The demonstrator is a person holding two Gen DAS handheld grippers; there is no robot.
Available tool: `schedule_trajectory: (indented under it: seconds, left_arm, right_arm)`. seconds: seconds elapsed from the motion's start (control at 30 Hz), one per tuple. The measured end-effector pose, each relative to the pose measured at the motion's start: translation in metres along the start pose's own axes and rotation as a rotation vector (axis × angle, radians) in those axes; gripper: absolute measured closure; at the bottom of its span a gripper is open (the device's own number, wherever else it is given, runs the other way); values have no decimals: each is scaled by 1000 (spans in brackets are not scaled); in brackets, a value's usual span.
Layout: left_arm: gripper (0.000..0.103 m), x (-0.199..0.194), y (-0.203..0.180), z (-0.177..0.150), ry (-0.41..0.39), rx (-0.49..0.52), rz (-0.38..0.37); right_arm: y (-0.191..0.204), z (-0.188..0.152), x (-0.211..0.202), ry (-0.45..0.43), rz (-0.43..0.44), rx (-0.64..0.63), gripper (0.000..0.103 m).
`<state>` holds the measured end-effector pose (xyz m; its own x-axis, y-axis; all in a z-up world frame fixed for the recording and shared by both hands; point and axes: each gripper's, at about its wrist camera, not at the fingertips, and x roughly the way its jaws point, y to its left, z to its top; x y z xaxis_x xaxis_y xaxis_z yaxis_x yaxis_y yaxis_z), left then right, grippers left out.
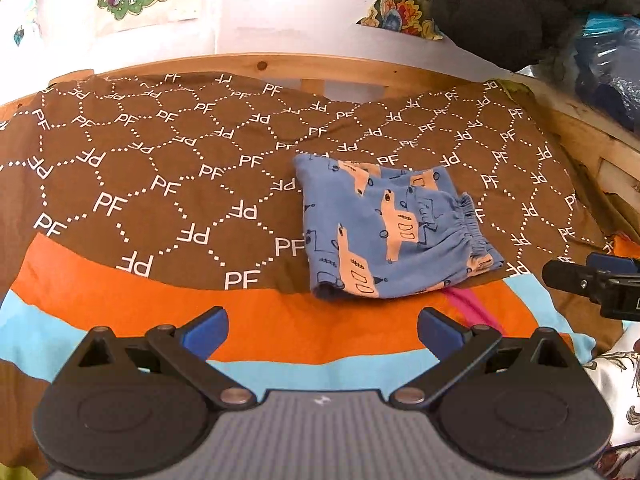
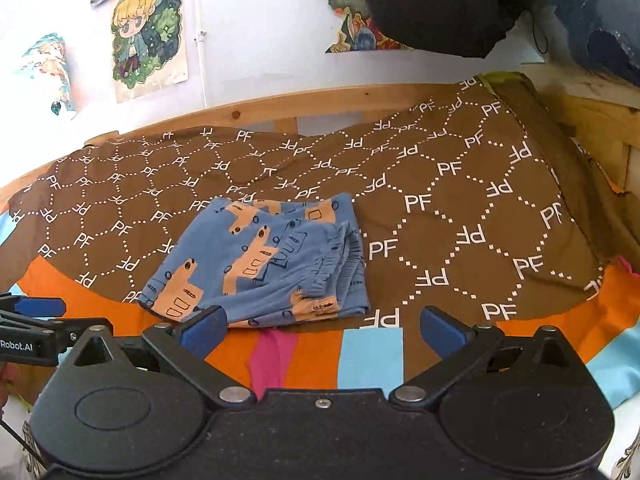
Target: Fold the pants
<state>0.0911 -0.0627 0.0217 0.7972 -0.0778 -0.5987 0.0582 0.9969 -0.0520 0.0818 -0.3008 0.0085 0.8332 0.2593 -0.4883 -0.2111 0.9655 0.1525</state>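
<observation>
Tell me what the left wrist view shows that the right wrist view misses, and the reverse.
Only the left wrist view shows the open left gripper head-on. Only the right wrist view shows the open right gripper head-on and the blond cartoon poster whole. Both show the folded blue pants lying free on the brown PF bedspread.

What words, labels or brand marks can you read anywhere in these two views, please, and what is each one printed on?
"PF": repeated in white, some copies mirrored or upside down, all over the brown bedspread.
"Robot.AI": white lettering on the black body of the left gripper at the left edge of the right wrist view; its start may be cut off.
Wall posters: cartoon art only, no legible text.
Blue pants: drawn shapes, no words.
</observation>
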Motion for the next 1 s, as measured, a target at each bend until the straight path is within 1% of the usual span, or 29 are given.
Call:
schedule_trajectory:
  seconds: [0.57,0.77,1.0]
  left_arm:
    - [0,-1,2,-2,7,-13,2]
    - [0,0,0,-2,18,-8,41]
    - [0,0,5,-3,25,-29,41]
  right_arm:
    - [-1,0,2,12,8,6,1]
    - [-2,0,3,18,14,6,1]
    - [-1,-1,3,18,15,5,1]
